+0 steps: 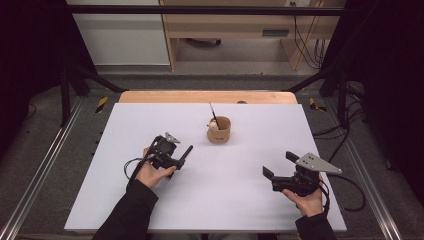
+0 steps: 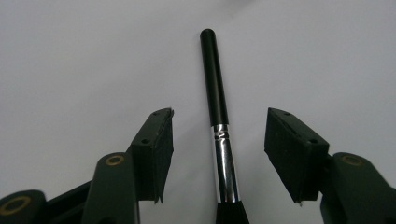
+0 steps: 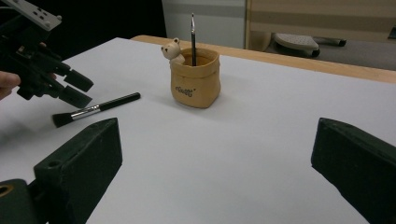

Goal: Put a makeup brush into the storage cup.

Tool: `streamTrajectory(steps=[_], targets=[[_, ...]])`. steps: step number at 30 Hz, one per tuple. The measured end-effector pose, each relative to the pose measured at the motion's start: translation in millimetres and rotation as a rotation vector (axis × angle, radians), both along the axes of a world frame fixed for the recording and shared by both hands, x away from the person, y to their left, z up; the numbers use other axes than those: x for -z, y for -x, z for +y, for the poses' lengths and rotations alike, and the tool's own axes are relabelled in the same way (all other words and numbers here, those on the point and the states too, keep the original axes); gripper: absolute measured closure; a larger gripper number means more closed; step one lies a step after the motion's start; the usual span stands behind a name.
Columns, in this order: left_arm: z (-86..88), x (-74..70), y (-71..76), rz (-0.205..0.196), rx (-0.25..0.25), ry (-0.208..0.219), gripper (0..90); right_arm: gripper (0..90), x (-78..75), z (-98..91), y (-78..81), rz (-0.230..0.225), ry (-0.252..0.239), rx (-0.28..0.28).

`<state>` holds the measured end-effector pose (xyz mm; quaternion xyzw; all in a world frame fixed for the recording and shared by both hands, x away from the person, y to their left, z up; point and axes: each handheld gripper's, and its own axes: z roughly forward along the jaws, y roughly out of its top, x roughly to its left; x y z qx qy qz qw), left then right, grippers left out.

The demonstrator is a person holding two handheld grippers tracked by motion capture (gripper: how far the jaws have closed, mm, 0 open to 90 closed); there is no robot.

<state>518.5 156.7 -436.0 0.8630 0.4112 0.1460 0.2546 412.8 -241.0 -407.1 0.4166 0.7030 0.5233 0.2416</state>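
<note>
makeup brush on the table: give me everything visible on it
The makeup brush has a glossy black handle with a rounded end, a shiny silver ferrule and dark bristles. It lies flat on the white table, left of the tan cup in the right gripper view. The left claw is open, jaws either side of the ferrule, not touching.

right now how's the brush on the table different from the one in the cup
The brush on the table lies flat on the white table; the brush in the cup stands upright in the tan cup. The first is thicker, with a silver ferrule and wide dark bristles; the second is a thin stick. Both handles are black.
</note>
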Motion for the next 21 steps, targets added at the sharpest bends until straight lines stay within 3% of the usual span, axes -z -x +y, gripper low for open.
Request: streamTrajectory(steps=[2,12,21], targets=[[-5.1,2.5,-6.4,0.029,0.013,-0.025,43.0,2.6,0.0,0.1,0.1,-0.001,-0.002,0.000],[-7.2,13.7,-19.2,0.110,0.026,-0.053,56.8,2.6,0.4,0.5,-0.1,0.003,0.000,-0.005],[-9.9,15.6,-19.0,0.121,0.038,-0.070,67.7,2.6,0.4,1.0,-0.1,0.003,-0.001,-0.006]])
